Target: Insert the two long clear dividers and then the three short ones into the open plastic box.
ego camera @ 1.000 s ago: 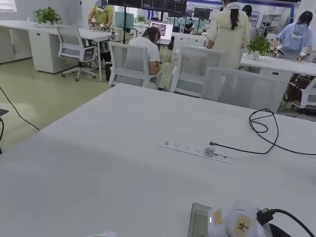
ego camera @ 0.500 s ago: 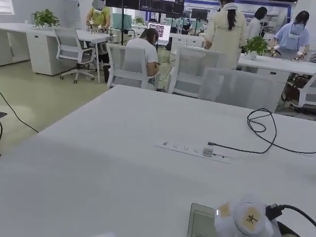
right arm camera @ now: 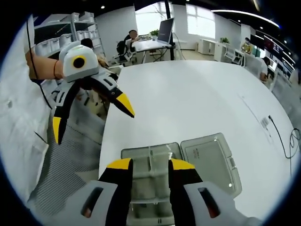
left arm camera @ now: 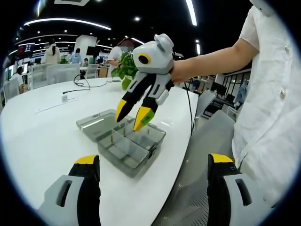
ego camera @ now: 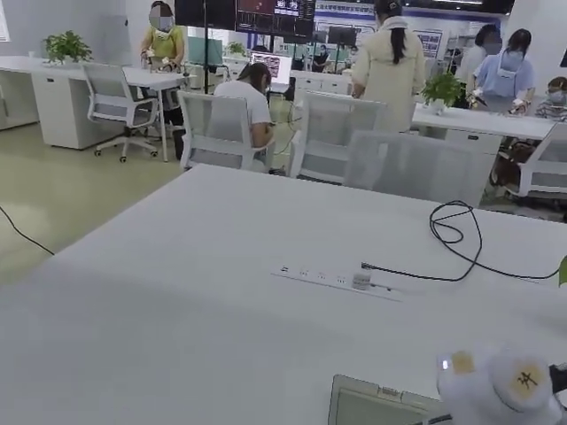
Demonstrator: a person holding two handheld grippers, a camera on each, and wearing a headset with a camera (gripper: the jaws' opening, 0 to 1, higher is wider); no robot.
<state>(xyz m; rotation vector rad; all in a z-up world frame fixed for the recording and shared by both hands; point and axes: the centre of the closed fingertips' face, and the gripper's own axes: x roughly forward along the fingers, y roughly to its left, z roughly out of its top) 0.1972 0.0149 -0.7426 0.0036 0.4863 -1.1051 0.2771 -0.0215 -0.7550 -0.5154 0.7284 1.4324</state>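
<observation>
The open clear plastic box (left arm camera: 123, 142) lies near the table's edge with its lid (left arm camera: 94, 124) flat beside it. Clear dividers stand inside it; I cannot tell how many. My right gripper (left arm camera: 130, 118) hovers just above the box, tips pointing down, jaws a little apart with nothing visible between them. From the right gripper view, the box (right arm camera: 141, 188) and lid (right arm camera: 211, 165) sit straight below the right gripper (right arm camera: 150, 165). My left gripper (left arm camera: 153, 160) is wide open and empty, held off the table's edge. It also appears as the left gripper (right arm camera: 91, 117).
A white power strip (ego camera: 335, 280) with a plug and a looping black cable (ego camera: 456, 235) lies mid-table. A potted plant (left arm camera: 123, 70) stands behind the box. Mesh chairs (ego camera: 407, 164) line the far edge and people work at desks beyond. The box lid's corner (ego camera: 372, 407) is at the bottom.
The white top of a gripper at the bottom of the head view has slid right, uncovering more of the box lid. The head camera has also shifted a little.
</observation>
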